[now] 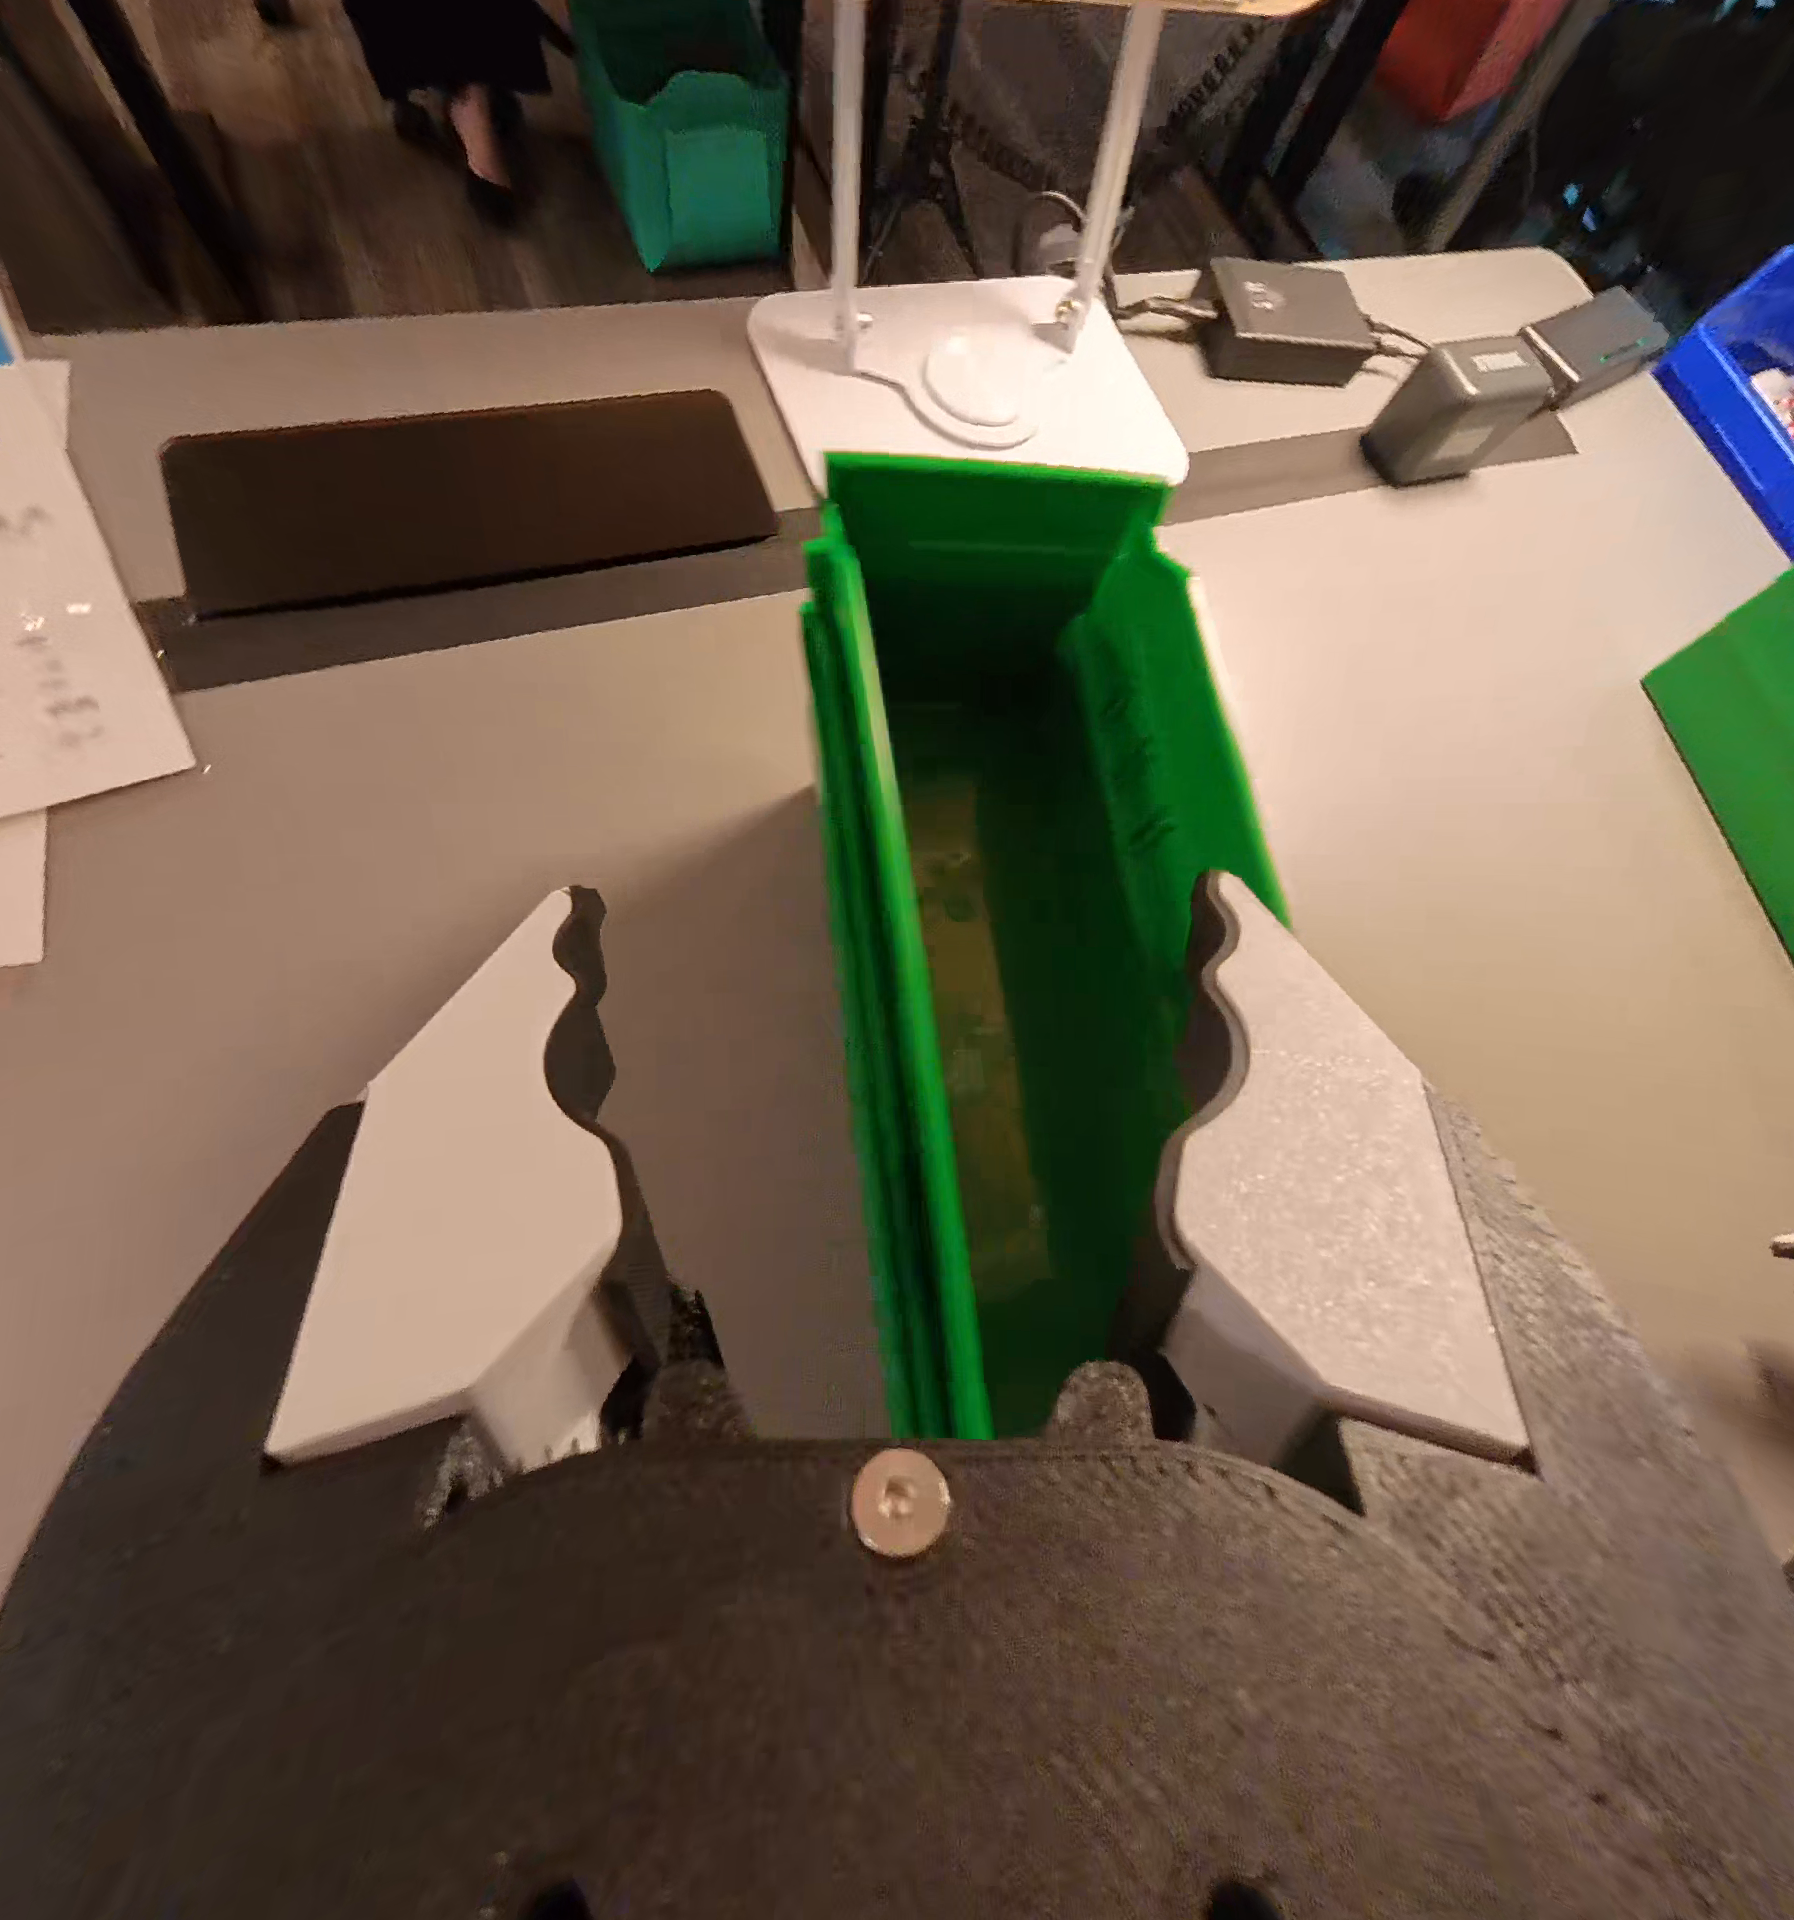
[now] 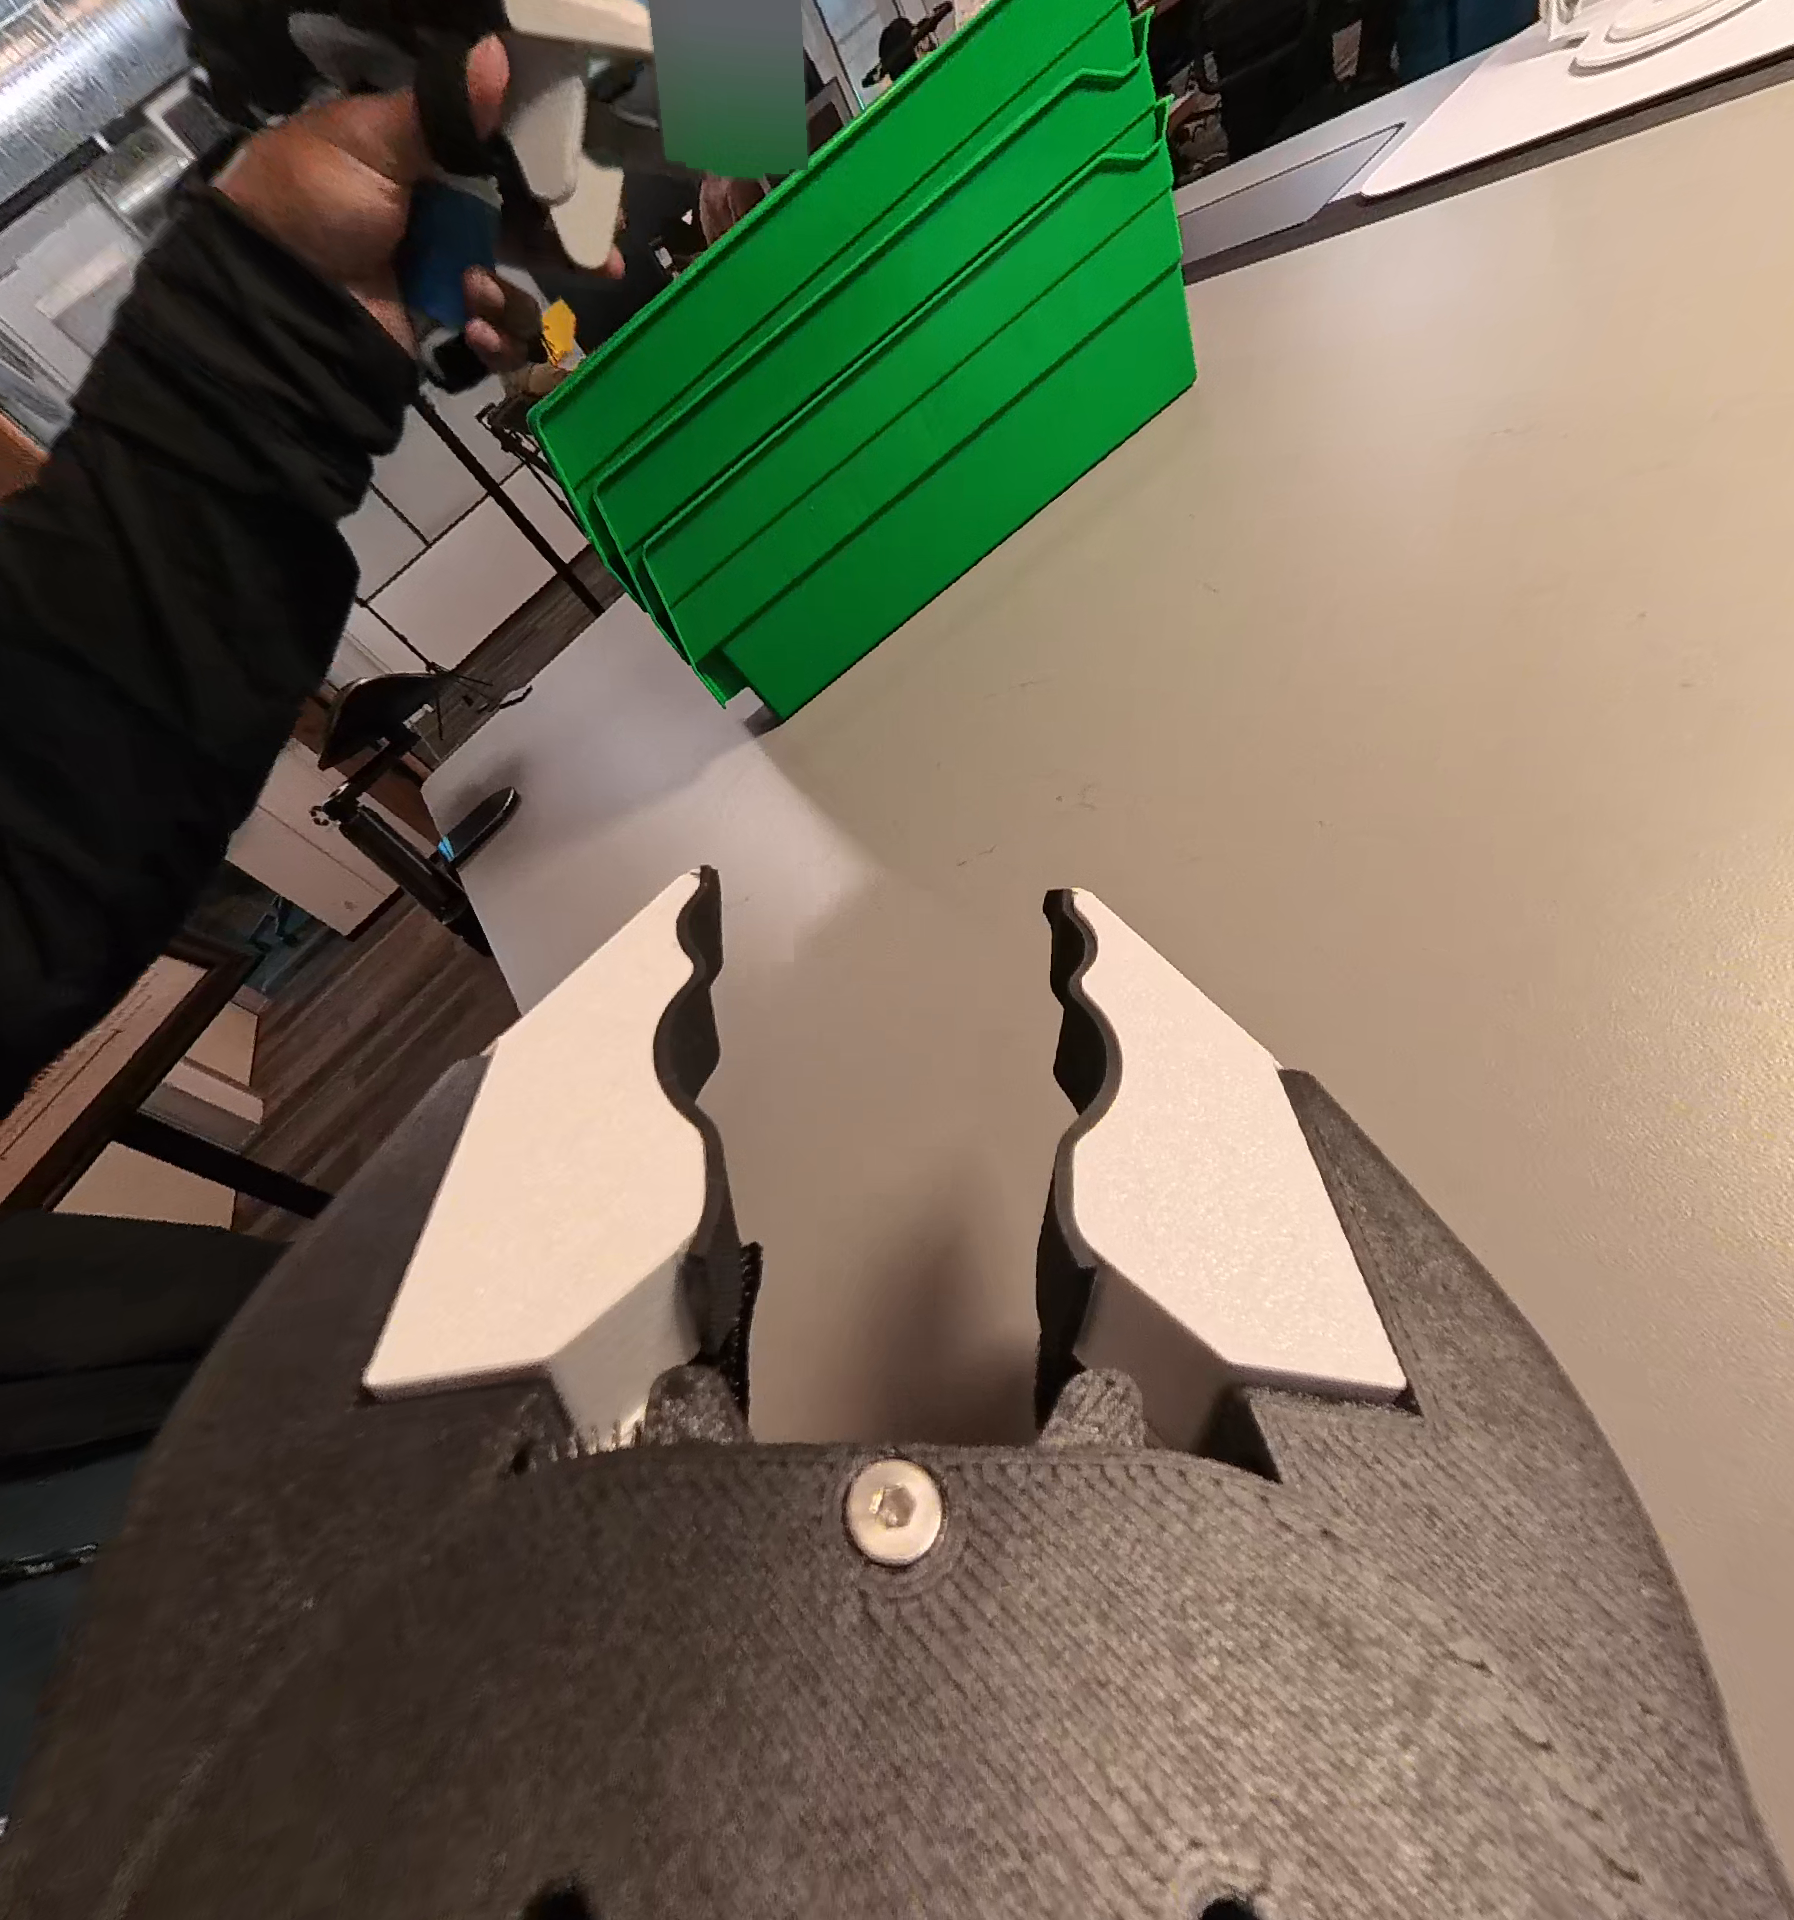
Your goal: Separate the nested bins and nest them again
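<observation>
Bins (image 1: 986,831), green and nested, stood on the grey table (image 1: 457,935) in the left wrist view, reaching from the claw's palm toward the table's far edge, where the white lamp base (image 1: 966,384) sat. The left gripper (image 1: 898,904) was spread wide around the stack. Its right finger (image 1: 1288,1039) lay against or just beside the stack's right wall; contact could not be told. Its left finger (image 1: 498,1060) stood apart from the left wall, bare table between them. Nothing was clamped. A separate green bin (image 1: 1776,748) showed at the table's right edge, a blue bin (image 1: 1766,395) behind it near the far right corner. Papers (image 1: 20,623) lay at the left edge.

Right wrist view: the right gripper (image 2: 877,894) hung over bare table (image 2: 1392,727), half open, nothing between its fingers. The nested bins (image 2: 872,395) stood well ahead of it, their stepped rims showing, near the table's left edge. The person's hand (image 2: 373,197) held the other claw above them.
</observation>
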